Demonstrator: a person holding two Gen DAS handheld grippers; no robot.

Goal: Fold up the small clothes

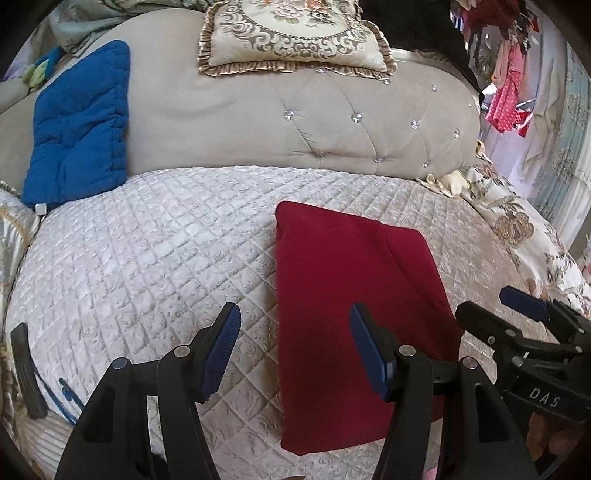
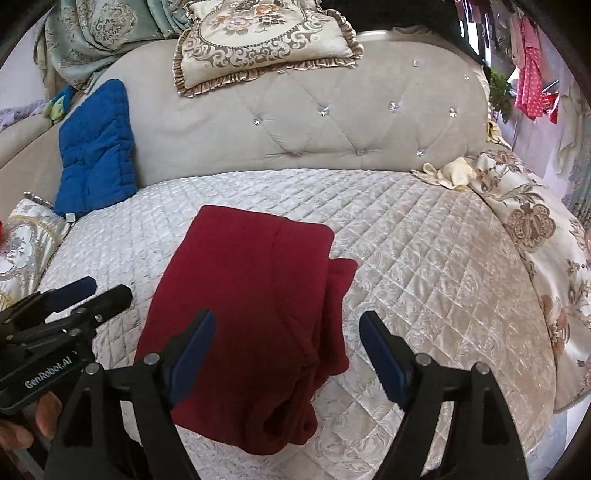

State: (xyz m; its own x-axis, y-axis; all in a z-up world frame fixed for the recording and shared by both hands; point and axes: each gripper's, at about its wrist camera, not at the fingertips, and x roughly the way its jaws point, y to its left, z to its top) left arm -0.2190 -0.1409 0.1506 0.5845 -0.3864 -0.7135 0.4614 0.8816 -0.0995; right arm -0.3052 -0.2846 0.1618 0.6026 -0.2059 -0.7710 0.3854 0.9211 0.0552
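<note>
While the left wrist camera looks down along the left gripper, its jaws stand apart with nothing between them, hovering above a bed covered in a pale quilted spread. A dark red folded garment lies flat on the spread, under and beyond the right-hand blue pad, which hangs over the cloth. At the right edge, the right gripper reaches in over the bed. A blue padded cushion leans against the tufted beige headboard, and a frilled floral pillow sits on top of it.

From the right wrist camera, the right gripper has its jaws wide, empty, above the red garment, whose near end is bunched and rumpled. The left gripper shows at the left edge, with fingers of a hand below it.
</note>
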